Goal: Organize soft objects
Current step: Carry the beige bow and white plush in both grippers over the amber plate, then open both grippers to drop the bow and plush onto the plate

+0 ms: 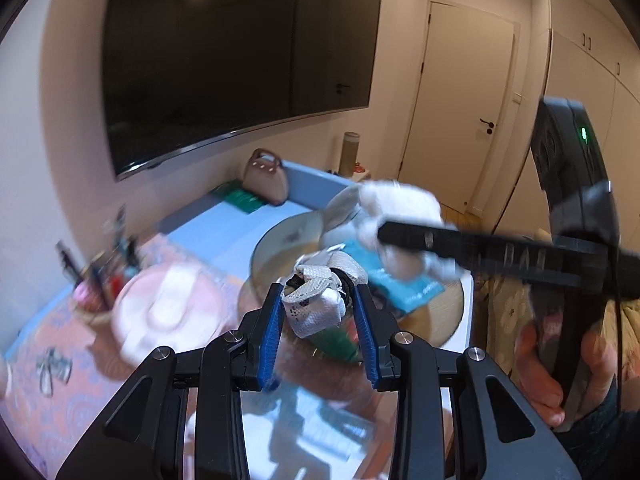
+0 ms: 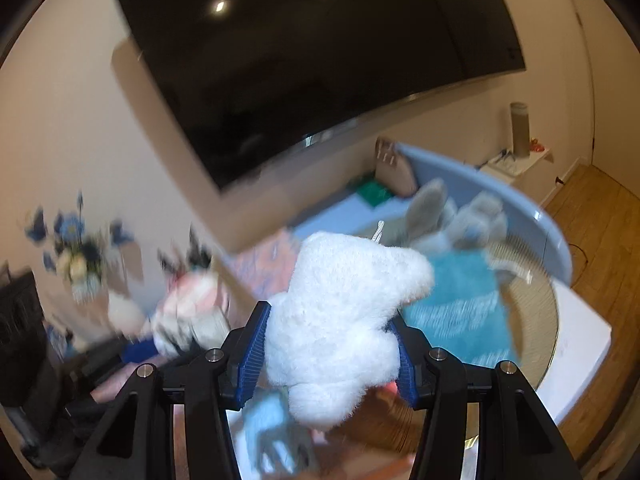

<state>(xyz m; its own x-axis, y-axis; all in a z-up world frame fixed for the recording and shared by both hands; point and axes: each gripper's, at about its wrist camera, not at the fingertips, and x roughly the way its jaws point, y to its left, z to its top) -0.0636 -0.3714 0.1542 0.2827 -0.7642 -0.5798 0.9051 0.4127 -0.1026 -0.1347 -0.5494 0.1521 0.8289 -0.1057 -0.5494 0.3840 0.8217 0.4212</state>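
Observation:
My left gripper [image 1: 318, 308] is shut on a white perforated soft piece [image 1: 316, 304], held above the round glass table [image 1: 440, 320]. My right gripper [image 2: 328, 336] is shut on a white fluffy plush toy [image 2: 344, 312] and holds it in the air. In the left wrist view the right gripper [image 1: 404, 236] comes in from the right with the same plush toy [image 1: 400, 208]. A grey plush toy [image 2: 460, 216] lies beyond it next to a teal cloth [image 2: 460, 304] on the table.
A pink round plush [image 1: 168, 308] and a small basket [image 1: 92, 304] sit on the patterned cloth at left. A brown handbag [image 1: 266, 178] and green book [image 1: 240, 198] lie on the blue bench below the wall TV [image 1: 240, 60]. A flower vase [image 2: 76, 256] stands left.

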